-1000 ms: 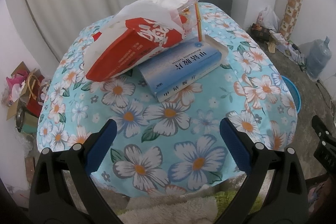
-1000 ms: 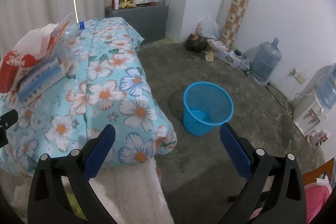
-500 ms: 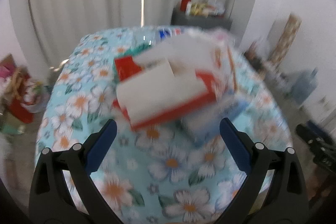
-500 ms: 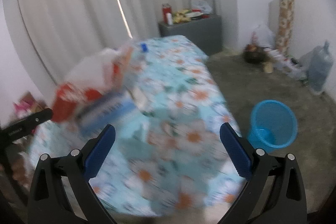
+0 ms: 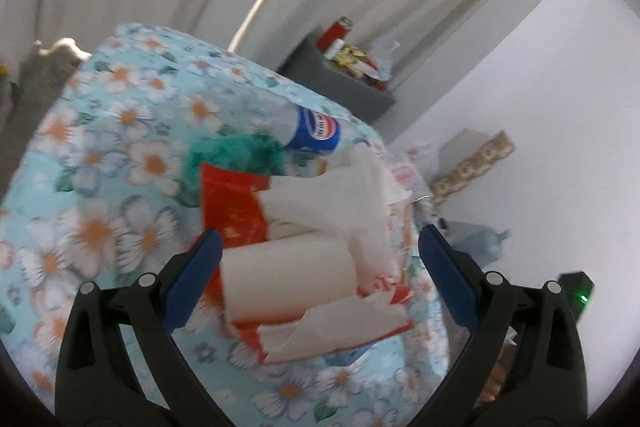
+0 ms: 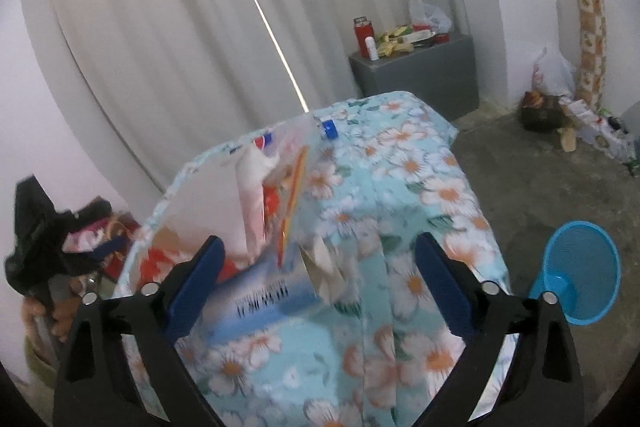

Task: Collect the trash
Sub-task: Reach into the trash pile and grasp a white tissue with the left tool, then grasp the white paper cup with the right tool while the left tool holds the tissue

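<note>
The plastic bottle (image 5: 310,131) lying on the flowered desk (image 5: 100,163), just behind the red-and-white paper bag (image 5: 280,227), carries a blue label with a round red, white and blue emblem like the Pepsi mark; its lettering is too blurred to read. In the right wrist view, the light blue box (image 6: 264,303) beside that bag bears a row of dark characters, smeared beyond reading.
</note>
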